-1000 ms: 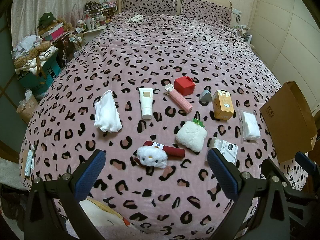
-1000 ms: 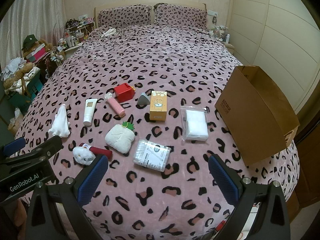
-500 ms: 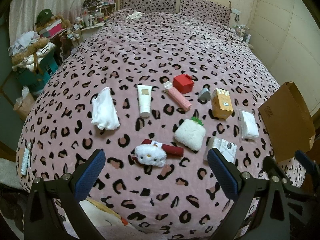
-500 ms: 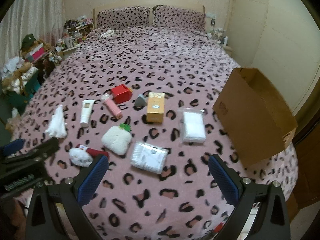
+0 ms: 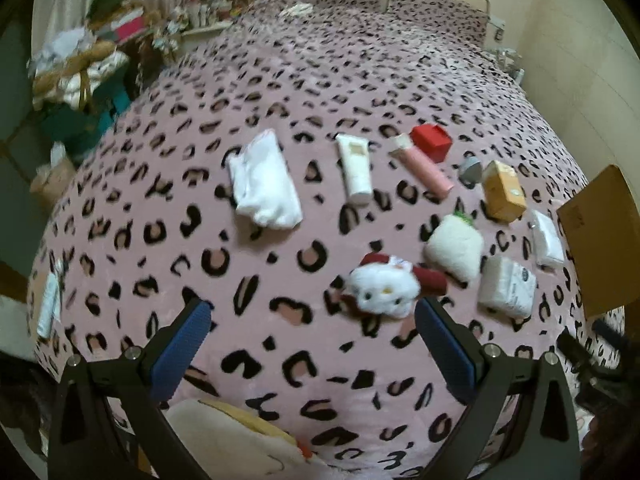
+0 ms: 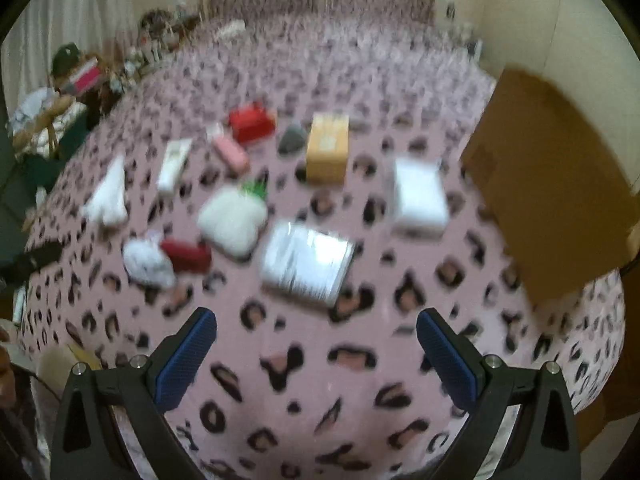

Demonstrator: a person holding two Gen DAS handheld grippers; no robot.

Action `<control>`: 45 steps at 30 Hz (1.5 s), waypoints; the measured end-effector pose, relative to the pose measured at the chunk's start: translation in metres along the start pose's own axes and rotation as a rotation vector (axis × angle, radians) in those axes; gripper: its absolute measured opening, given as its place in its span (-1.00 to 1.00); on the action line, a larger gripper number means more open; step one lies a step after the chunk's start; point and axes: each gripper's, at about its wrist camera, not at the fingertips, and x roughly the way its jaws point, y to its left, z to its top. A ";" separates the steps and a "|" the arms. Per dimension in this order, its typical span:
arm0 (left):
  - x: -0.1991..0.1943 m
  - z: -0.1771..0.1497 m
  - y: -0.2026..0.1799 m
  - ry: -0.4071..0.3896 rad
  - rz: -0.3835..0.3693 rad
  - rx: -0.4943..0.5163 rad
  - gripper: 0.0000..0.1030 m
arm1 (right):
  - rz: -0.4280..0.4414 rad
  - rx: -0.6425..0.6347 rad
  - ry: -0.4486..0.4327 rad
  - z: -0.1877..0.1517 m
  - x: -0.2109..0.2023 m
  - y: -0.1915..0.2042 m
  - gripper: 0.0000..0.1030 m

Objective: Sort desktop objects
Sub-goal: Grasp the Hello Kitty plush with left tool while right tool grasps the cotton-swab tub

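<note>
Ten small objects spread on the leopard-print bed [image 5: 280, 80], two plush toys [image 5: 382, 286] [image 5: 454, 246], two clear packets [image 6: 306, 266] [image 6: 418, 196], one red box [image 5: 431, 142], one orange box [image 5: 503, 190], one cardboard box [image 6: 552, 184] at the right edge, left tongs [image 5: 312, 352] and right tongs [image 6: 316, 356] both held wide apart, nothing gripped.

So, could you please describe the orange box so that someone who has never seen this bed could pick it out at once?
Start from the big brown cardboard carton at the right edge of the leopard-print bed. To its left lies a clear packet of white pads; beyond that stands the orange box. It is the only orange, upright carton, beside a small grey cone.
</note>
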 end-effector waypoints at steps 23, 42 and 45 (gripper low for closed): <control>0.124 0.005 -0.081 0.101 -0.139 0.103 1.00 | 0.240 0.342 0.086 0.022 0.113 -0.039 0.99; 0.146 -0.003 -0.087 0.099 -0.144 0.087 0.97 | 0.222 0.342 0.119 0.025 0.145 -0.018 1.00; 0.144 -0.003 -0.086 0.092 -0.168 0.072 0.78 | 0.251 0.379 0.098 0.021 0.141 -0.021 0.80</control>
